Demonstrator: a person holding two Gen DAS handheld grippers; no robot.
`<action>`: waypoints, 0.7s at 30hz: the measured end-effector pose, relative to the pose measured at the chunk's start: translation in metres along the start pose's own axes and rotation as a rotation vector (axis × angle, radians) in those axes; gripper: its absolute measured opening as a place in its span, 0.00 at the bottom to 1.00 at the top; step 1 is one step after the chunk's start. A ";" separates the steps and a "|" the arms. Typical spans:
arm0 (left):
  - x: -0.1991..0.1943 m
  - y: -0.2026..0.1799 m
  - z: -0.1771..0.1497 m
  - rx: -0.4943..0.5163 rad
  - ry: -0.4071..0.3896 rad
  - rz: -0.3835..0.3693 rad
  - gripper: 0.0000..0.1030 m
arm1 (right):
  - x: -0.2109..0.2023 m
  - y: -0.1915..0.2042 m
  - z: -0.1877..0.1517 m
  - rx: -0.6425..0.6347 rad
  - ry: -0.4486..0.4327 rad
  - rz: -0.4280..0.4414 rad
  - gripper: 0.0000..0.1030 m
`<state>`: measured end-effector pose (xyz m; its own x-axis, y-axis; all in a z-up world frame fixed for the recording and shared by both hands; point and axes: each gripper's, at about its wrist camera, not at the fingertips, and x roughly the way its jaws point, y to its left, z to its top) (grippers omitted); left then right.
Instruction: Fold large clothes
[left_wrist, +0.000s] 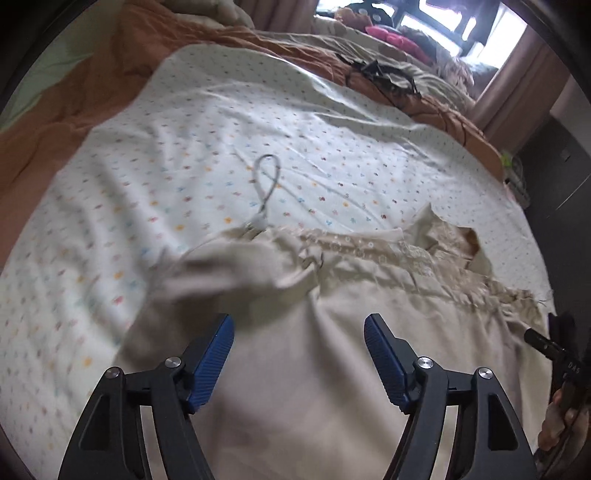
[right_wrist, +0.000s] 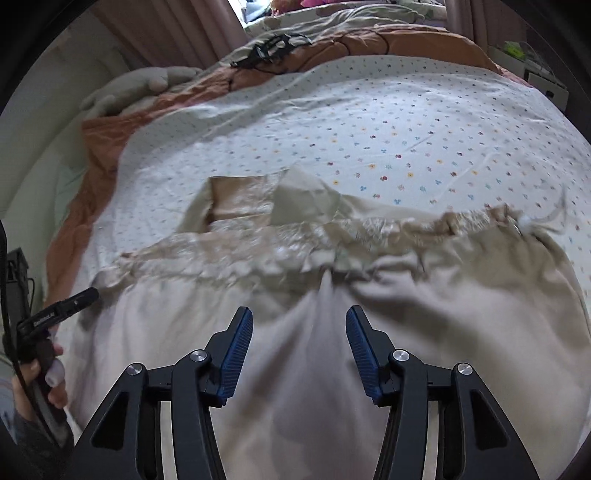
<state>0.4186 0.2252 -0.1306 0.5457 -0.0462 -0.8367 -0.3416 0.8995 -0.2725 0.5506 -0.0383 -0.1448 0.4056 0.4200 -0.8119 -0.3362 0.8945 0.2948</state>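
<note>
the beige garment (left_wrist: 332, 332) lies spread on the bed, on top of the white sheet (left_wrist: 207, 140) with small coloured dots, and it serves as the landmark here. its lace-trimmed edge (left_wrist: 369, 247) runs across the far side of the cloth, and at one end of that edge a square flap (right_wrist: 240, 203) is turned back to show a tan inside. a thin white cord loop (left_wrist: 266, 177) lies on the sheet just beyond the garment's far edge, joined to it by a small white tip.

the left tool (left_wrist: 299, 325) hangs over the near part of the garment with its blue-padded jaws apart; cloth lies below the gap and the pads do not press on it. the folds just ahead of it are blurred.

the right tool (right_wrist: 299, 317) also hangs over the garment's near part, jaws apart; a raised ridge of cloth (right_wrist: 325, 291) stands just ahead of the gap, not clamped by the pads.

a hand (right_wrist: 48, 376) holding a black handle shows at the garment's edge in the right wrist view. beyond the garment, past the sheet, an orange blanket (left_wrist: 110, 74) lies along the far side of the bed, with a black tangle of straps (right_wrist: 273, 48) on it.
</note>
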 end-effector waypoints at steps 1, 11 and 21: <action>-0.008 0.006 -0.006 -0.014 -0.004 -0.002 0.72 | -0.007 0.002 -0.006 -0.003 -0.005 0.003 0.51; -0.059 0.074 -0.058 -0.144 -0.027 0.000 0.72 | -0.046 0.031 -0.063 -0.005 -0.020 0.042 0.51; -0.093 0.132 -0.110 -0.256 -0.038 -0.021 0.72 | -0.061 0.061 -0.113 -0.007 -0.022 0.062 0.48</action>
<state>0.2383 0.3003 -0.1410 0.5813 -0.0432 -0.8125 -0.5101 0.7587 -0.4053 0.4096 -0.0268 -0.1346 0.4021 0.4779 -0.7810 -0.3672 0.8655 0.3406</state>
